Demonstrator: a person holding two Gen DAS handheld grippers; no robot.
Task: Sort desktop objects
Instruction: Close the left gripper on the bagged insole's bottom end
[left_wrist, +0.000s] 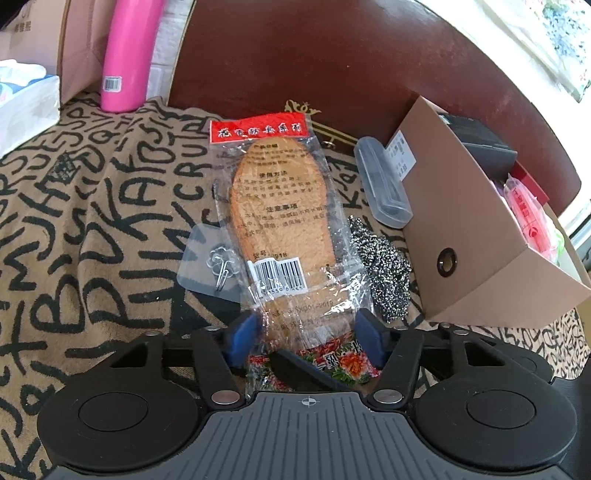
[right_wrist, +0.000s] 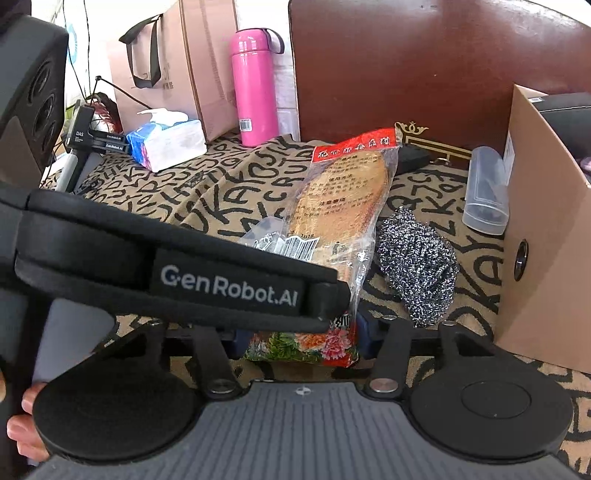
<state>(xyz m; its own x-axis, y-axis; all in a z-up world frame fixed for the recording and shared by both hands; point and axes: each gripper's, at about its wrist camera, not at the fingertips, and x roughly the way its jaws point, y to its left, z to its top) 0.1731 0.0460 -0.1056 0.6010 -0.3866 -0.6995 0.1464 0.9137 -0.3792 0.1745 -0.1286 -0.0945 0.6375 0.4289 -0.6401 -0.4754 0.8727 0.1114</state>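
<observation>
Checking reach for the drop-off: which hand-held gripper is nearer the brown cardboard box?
Right. The right hand-held gripper sits just left of the brown cardboard box, by its near corner; the left hand-held gripper, straddling the bagged orange insole, lies further left.

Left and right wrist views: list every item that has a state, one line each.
left hand-held gripper: open, pads either side of the packet's near end
right hand-held gripper: open, around the same end
insole packet: sealed, lying flat on the cloth
cardboard box: open, holding items
pink bottle: upright, capped
clear case: closed, leaning against the box
tissue pack: opened, tissue sticking out
</observation>
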